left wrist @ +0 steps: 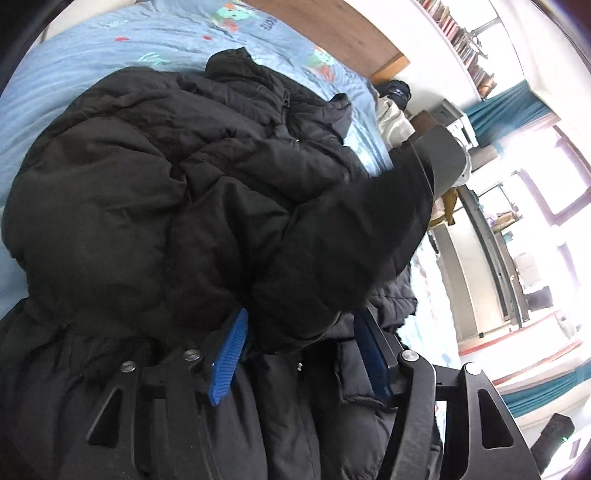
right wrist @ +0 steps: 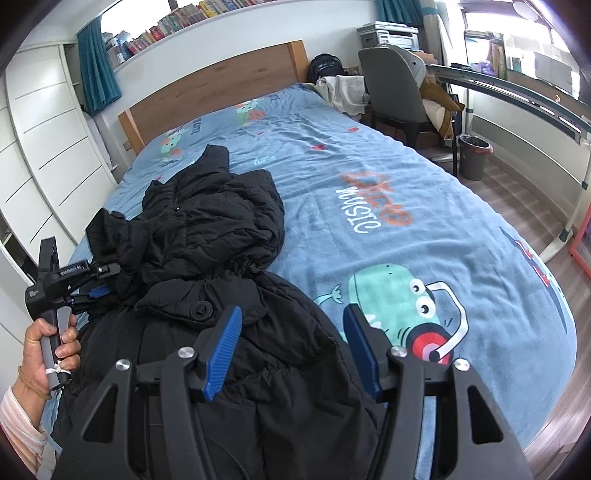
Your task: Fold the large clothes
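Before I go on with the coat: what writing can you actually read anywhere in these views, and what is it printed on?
"MUSIC" in white letters, on the blue cartoon-print bedspread.
Orange lettering just above it on the bedspread: too stylised to read.
Dark print near the wooden headboard: too small to read.
White label on the left gripper: too small.
Spines of the books on the high shelf: blurred.
Black puffer coat: no writing seen.

Each hand-held gripper (right wrist: 291,350) is a black, angular frame with silver round screws at its joints and two ribbed blue pads (right wrist: 223,354), its grey handle wrapped by white cord, while the person's hand (right wrist: 44,354) emerges from a pink-and-white striped sleeve (right wrist: 20,424).
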`<state>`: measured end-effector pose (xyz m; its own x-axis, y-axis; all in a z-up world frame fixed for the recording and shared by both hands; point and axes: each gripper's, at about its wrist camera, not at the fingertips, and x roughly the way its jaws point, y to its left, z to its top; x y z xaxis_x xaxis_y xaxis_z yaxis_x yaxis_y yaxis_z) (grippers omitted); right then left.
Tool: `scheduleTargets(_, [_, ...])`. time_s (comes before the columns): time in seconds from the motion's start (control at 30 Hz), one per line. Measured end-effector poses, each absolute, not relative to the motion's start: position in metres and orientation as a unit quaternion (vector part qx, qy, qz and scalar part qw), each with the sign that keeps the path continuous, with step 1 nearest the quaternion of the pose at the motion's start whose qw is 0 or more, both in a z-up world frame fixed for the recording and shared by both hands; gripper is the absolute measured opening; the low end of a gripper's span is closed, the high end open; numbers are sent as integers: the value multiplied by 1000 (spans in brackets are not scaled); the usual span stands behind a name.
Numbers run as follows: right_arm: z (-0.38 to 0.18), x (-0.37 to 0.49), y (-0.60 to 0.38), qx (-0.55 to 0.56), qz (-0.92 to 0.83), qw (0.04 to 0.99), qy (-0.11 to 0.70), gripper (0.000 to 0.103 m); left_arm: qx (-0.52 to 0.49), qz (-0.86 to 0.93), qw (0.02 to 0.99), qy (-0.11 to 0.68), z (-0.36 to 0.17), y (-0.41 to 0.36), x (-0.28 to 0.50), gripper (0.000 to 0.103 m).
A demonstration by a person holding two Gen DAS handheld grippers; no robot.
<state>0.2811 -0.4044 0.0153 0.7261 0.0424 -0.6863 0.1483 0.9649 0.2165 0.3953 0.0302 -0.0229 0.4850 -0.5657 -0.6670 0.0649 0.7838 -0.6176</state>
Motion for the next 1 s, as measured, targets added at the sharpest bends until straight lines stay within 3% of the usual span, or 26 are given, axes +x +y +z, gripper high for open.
scheduleTargets(0.47, [27,333,-306,60,80,918,383,56,-225,-130,868,424,14,100,411,59])
scheduleTargets(0.8, [32,436,-170,-5,209,909,360,56,-198,-97,868,445,-27,125,438,59])
scheduleTargets(1.0, [-10,486,-136,-31,219,895,387,56,-204,-99,868,443,-57,134,441,59])
